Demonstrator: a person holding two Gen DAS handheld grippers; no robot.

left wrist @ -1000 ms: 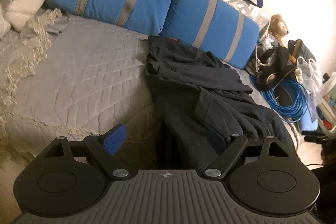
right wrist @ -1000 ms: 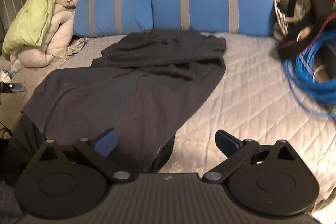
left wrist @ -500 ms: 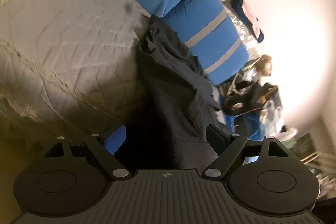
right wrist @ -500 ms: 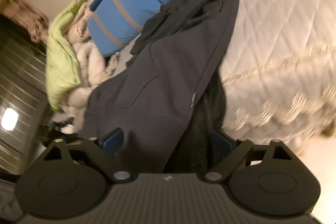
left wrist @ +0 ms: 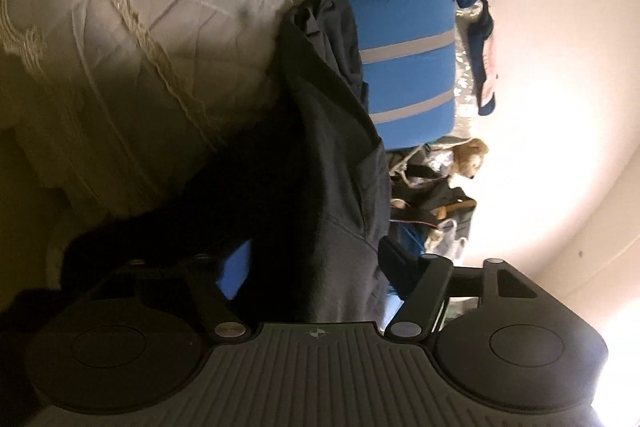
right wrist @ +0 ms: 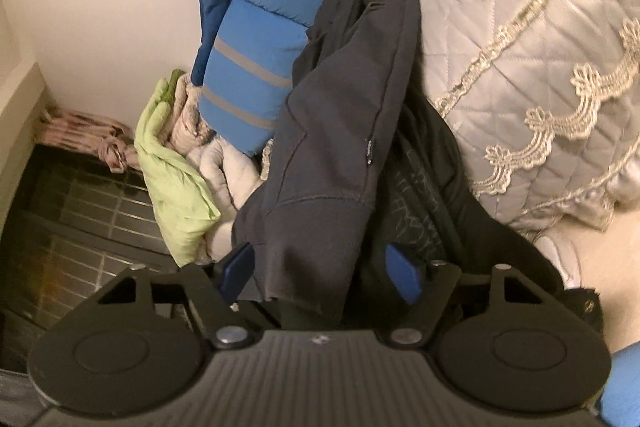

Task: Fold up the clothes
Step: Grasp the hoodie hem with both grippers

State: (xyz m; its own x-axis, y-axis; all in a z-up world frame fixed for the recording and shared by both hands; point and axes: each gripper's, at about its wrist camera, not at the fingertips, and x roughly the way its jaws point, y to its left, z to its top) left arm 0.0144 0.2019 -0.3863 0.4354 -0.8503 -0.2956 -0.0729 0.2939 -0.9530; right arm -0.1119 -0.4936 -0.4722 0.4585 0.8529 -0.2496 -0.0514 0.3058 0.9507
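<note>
Left wrist view: left tool spread wide, blue pads either side of the hem of a dark charcoal cotton sweatshirt — cloth lies in the gap, yet no clamp visible, so released rather than gripping. Sweatshirt runs up toward 12 o'clock across the quilted grey bedspread with lace trim, its far end bunched against the blue striped bolster cushions at 1 o'clock. Tan teddy bear at 3 o'clock.

Right wrist view: right tool likewise splayed apart, ribbed waistband of the sweatshirt between the pads — probably placed to take the opposite hem corner. Hem draped off the bed edge, within easy reach. Lime-green blanket at 9 o'clock, clear of the work.
</note>
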